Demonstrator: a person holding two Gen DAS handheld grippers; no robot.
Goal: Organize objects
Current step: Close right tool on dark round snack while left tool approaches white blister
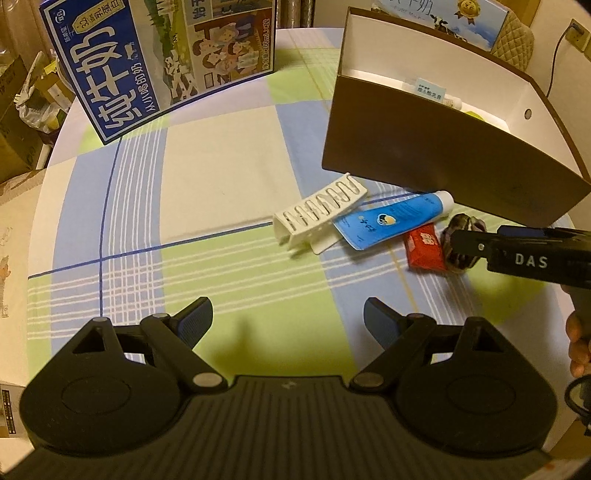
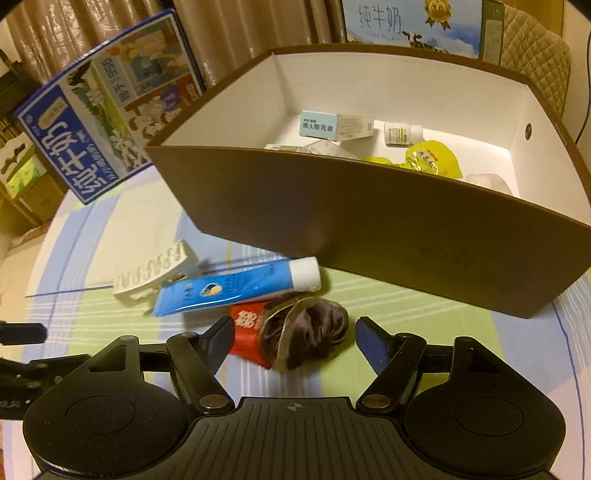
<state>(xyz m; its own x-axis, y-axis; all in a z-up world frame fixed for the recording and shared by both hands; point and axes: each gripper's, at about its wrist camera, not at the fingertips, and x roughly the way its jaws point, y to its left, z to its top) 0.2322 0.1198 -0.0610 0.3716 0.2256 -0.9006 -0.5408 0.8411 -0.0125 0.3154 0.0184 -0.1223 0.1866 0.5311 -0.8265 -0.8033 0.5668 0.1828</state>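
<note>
A dark brown scrunchie (image 2: 310, 332) lies on the checked tablecloth, partly over a red packet (image 2: 245, 330). My right gripper (image 2: 295, 334) is open, its fingers on either side of the scrunchie and apart from it. Just beyond lie a blue tube (image 2: 236, 288) with a white cap and a white slotted holder (image 2: 155, 273). Behind them stands a brown box (image 2: 369, 221) with white inside walls. My left gripper (image 1: 288, 317) is open and holds nothing, well short of the white holder (image 1: 321, 212) and blue tube (image 1: 391, 218).
Inside the box lie a small carton (image 2: 332, 125), a white bottle (image 2: 402, 133) and a yellow packet (image 2: 432, 158). A blue milk carton (image 1: 147, 62) stands at the table's far left. Another milk carton (image 2: 410, 22) and a quilted chair back (image 2: 535, 55) are behind the box.
</note>
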